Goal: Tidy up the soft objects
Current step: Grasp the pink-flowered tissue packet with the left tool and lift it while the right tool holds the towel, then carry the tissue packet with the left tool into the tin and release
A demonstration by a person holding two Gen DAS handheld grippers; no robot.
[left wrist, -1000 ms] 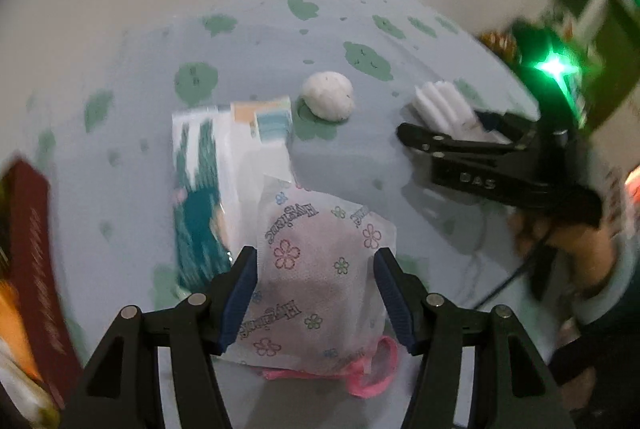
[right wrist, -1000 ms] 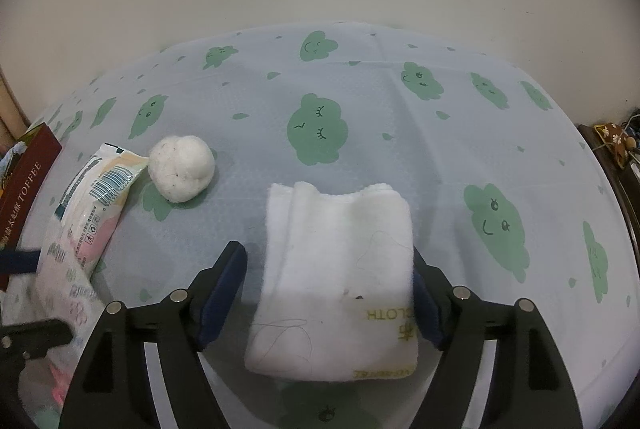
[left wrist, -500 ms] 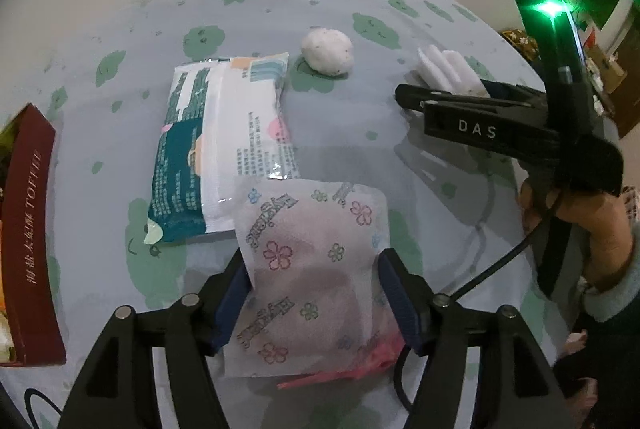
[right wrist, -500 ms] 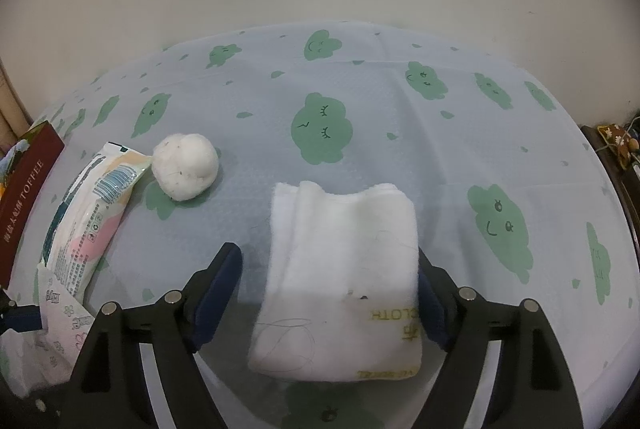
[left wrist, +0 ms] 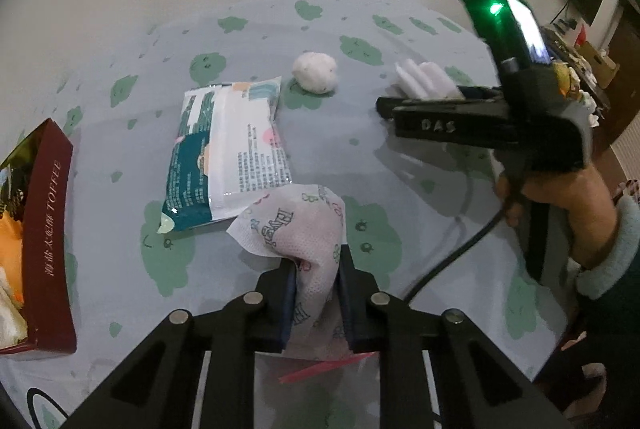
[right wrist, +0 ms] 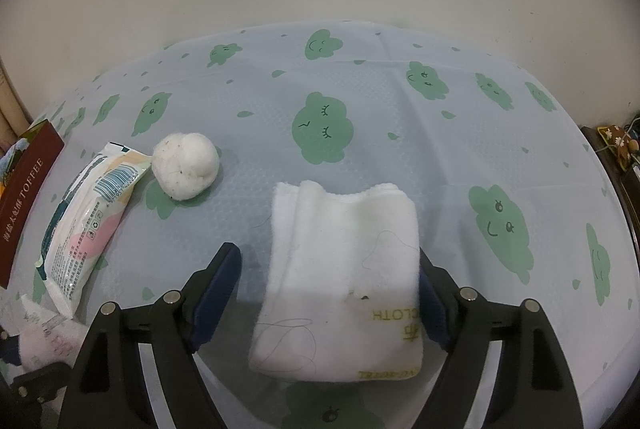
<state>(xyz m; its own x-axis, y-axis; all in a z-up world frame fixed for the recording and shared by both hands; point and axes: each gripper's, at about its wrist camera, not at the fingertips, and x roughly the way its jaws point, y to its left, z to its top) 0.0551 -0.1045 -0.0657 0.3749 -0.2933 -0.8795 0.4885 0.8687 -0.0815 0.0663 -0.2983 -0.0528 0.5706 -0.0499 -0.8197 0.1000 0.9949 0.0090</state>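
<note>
My left gripper (left wrist: 316,269) is shut on a white flower-print fabric pouch (left wrist: 300,229) with a pink drawstring and holds it bunched just above the table. My right gripper (right wrist: 328,269) is open, its fingers either side of a folded white cloth (right wrist: 344,269) that lies flat on the table. The right gripper also shows from the side in the left wrist view (left wrist: 440,113), with the cloth (left wrist: 424,79) at its tips. A white fluffy ball (right wrist: 186,165) and a wet-wipes pack (right wrist: 88,225) lie to the left.
A dark red toffee box (left wrist: 44,229) stands at the left table edge. The tablecloth (right wrist: 360,101) is blue-grey with green clouds. A wall rises behind the table. A black cable (left wrist: 452,257) runs from the right gripper across the near right side.
My left gripper has closed on the pouch, squeezing it into a bunch, and pulled back from the wipes pack. The right gripper stays open around the cloth.
</note>
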